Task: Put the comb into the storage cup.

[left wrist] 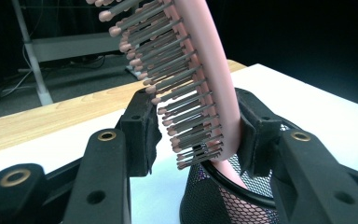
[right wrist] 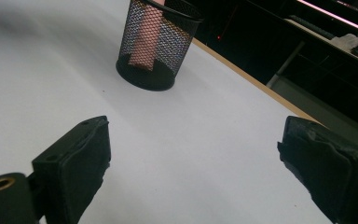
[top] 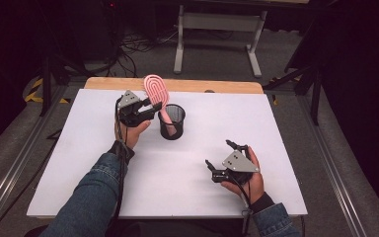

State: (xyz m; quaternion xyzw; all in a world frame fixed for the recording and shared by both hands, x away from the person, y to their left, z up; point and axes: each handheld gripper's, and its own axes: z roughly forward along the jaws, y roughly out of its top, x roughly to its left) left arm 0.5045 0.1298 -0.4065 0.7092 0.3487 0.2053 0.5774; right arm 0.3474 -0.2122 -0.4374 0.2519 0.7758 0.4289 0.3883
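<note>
**Pink brush stands in the black cup**

The left gripper [top: 150, 106] has its jaws on both sides of the pink hairbrush [left wrist: 200, 79]. One pad touches the brush's back; the other sits just off the bristles. The brush handle is down in the mesh cup [top: 171, 121]. The right gripper [top: 225, 155] rests on the white table [top: 79, 163], jaws wide, nothing between them.

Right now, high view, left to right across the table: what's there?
left gripper → black mesh cup holding the pink hairbrush → right gripper, jaws wide apart over bare white tabletop.
</note>
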